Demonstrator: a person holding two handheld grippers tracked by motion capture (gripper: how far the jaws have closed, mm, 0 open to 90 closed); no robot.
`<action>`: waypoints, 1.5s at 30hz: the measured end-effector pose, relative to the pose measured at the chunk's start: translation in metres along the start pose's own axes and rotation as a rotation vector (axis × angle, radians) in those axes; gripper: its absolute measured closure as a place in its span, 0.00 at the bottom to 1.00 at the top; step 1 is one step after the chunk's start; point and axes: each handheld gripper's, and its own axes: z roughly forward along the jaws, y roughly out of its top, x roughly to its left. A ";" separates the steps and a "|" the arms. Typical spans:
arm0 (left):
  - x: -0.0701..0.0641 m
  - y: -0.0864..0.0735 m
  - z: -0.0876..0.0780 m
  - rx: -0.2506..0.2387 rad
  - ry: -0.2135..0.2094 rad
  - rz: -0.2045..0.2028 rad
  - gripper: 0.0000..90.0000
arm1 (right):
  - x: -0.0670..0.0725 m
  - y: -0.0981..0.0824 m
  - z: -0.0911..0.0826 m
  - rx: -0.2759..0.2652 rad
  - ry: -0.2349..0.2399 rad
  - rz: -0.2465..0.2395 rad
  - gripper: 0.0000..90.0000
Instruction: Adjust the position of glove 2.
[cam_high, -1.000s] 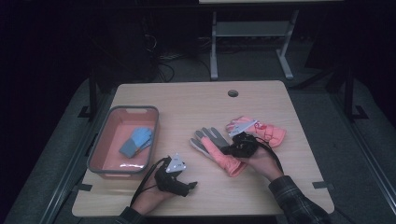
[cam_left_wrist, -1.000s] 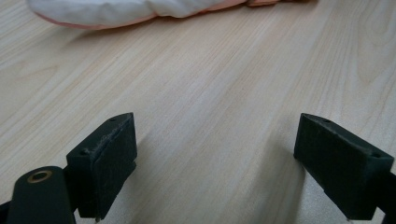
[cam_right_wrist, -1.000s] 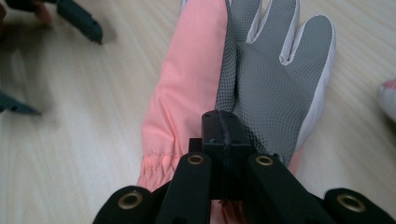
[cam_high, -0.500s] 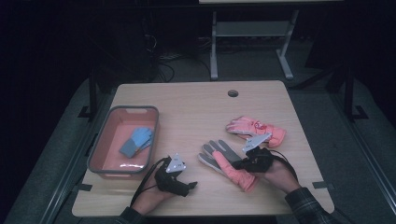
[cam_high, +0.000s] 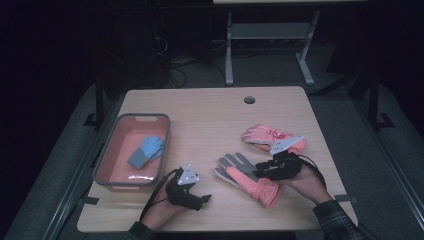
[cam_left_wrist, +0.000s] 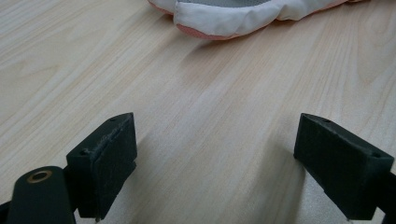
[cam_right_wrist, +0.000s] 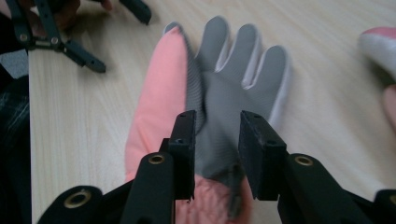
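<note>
Two gloves lie on the counter (cam_high: 210, 115), and my right gripper (cam_high: 261, 168) has just let its jaws open off the near glove (cam_high: 247, 179), which rests palm up at the near right with its grey fingers pointing left and its pink cuff toward me. In the right gripper view nothing is pinched; the jaws hang released just over the grey palm (cam_right_wrist: 224, 112). My left gripper (cam_high: 202, 199) sits near the tub (cam_high: 131, 184), jaws wide and empty on bare wood.

Risk as I judge it: closing again from here could catch only the loose palm fabric, so the glove might sag, fold or slip out on the way to the tub. The far glove (cam_high: 272, 136) lies just beside my right hand, and a careless swing could drag it along.
</note>
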 end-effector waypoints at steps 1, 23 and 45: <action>0.000 0.000 0.000 -0.001 0.000 -0.003 0.14 | -0.003 0.002 -0.002 -0.001 -0.004 0.004 0.72; -0.001 0.000 0.000 -0.001 -0.003 -0.010 0.14 | -0.099 0.021 -0.045 0.050 -0.192 0.094 0.66; 0.000 0.000 0.000 0.001 0.000 -0.004 0.14 | -0.114 0.001 -0.011 0.123 -0.214 0.098 0.98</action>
